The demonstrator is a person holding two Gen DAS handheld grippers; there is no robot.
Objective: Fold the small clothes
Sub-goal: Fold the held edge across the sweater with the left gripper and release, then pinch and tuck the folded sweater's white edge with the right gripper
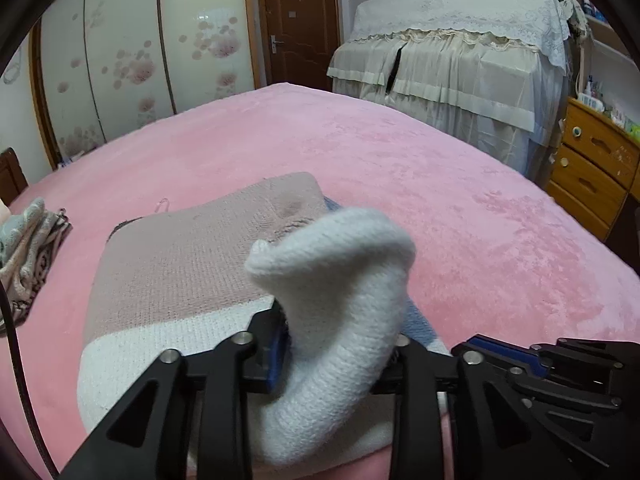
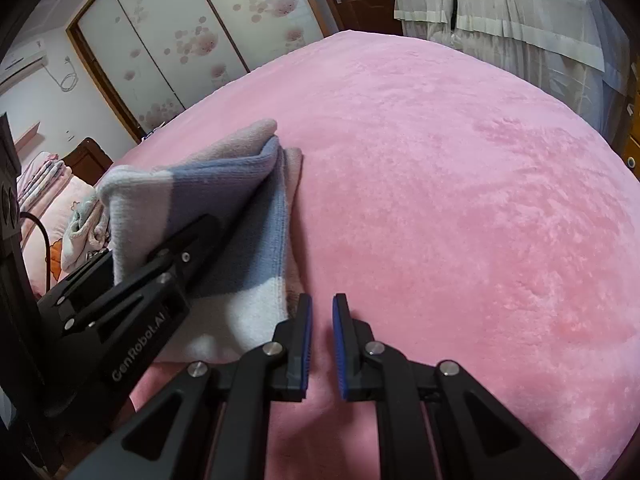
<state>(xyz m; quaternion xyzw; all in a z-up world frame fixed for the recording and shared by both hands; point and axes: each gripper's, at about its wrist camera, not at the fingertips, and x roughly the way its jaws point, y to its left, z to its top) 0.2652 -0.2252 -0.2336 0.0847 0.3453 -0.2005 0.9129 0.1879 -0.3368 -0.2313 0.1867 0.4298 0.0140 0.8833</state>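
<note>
A folded knit garment (image 1: 180, 264) with pink, white and blue bands lies on the pink bed cover (image 1: 460, 200). My left gripper (image 1: 338, 352) is shut on its white edge, which stands up in a thick roll between the fingers. In the right wrist view the same garment (image 2: 248, 196) shows its white and blue flap lifted off the lower layers under the left gripper (image 2: 200, 236). My right gripper (image 2: 322, 316) rests just right of the garment's near white corner, jaws nearly together with nothing between them. It also shows low at the right as the right gripper (image 1: 484, 346).
A small pile of other clothes (image 1: 28, 248) lies at the bed's left edge, seen too as the pile (image 2: 84, 236). Beyond the bed stand a cloth-draped piece of furniture (image 1: 448, 68), wooden drawers (image 1: 592, 168) and a flowered wardrobe (image 1: 132, 60). Pink cover stretches wide to the right.
</note>
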